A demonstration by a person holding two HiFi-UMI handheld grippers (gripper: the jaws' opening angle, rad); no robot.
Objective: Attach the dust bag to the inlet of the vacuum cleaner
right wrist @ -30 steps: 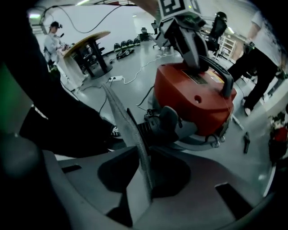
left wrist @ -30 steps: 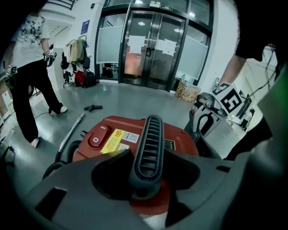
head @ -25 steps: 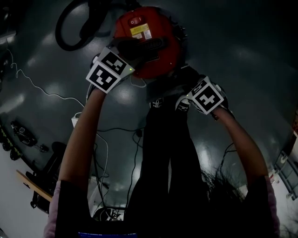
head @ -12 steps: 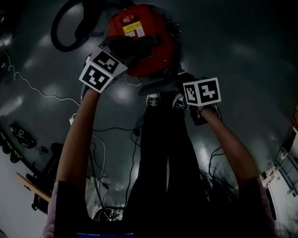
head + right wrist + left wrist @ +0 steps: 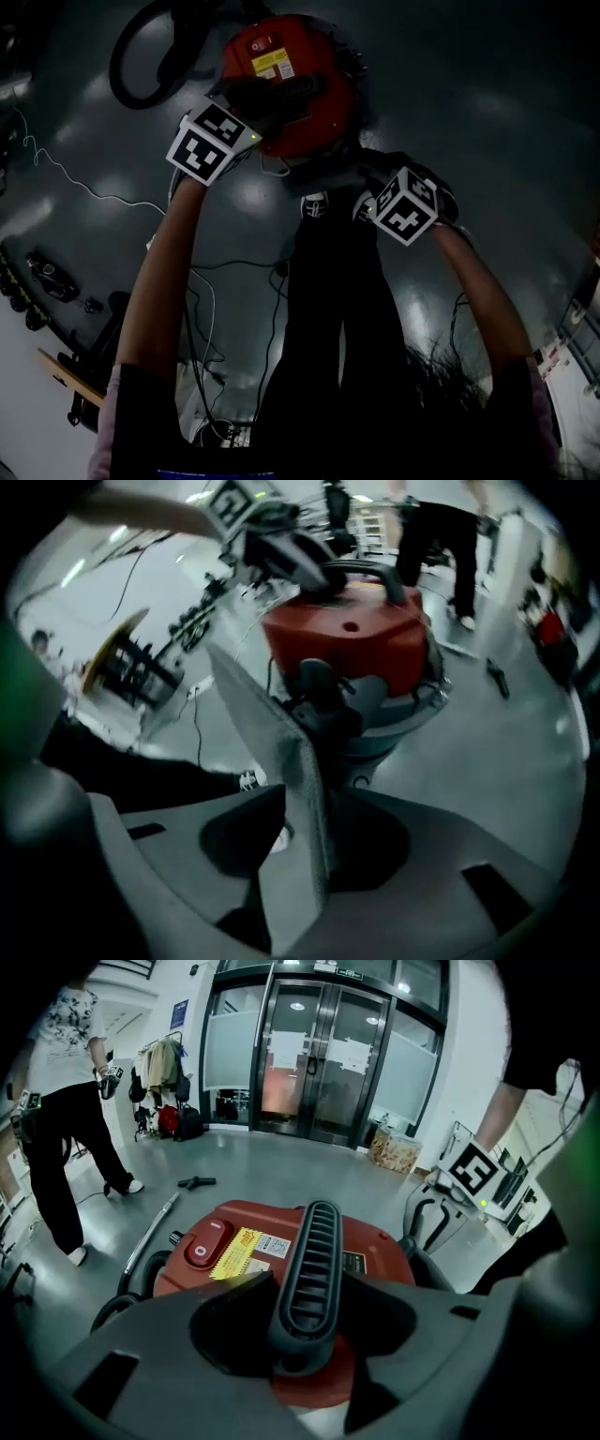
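Note:
The red vacuum cleaner [image 5: 305, 112] stands on the floor in front of my feet. My left gripper [image 5: 255, 101] is shut on its black ribbed handle [image 5: 307, 1260], one jaw on each side. My right gripper [image 5: 366, 187] sits low at the near right of the vacuum. A flat grey dust bag sheet [image 5: 281, 761] stands upright between its jaws. Those jaws are opening, and the tips still touch the sheet. Beyond the sheet in the right gripper view are the red lid [image 5: 352, 644], a black fitting [image 5: 319, 691] on the grey drum [image 5: 394, 728], and my left gripper [image 5: 281, 555].
A black hose [image 5: 141, 56] loops at the vacuum's far left. Cables [image 5: 66, 169] trail over the dark floor, and gear [image 5: 47, 281] lies at the left edge. My shoes [image 5: 314, 204] are just below the vacuum. Another person [image 5: 66, 1129] stands near glass doors [image 5: 319, 1054]; a metal wand [image 5: 150, 1232] lies on the floor.
My right gripper has rolled at the vacuum's near right side, so its marker cube shows different faces. The left gripper stays on the handle.

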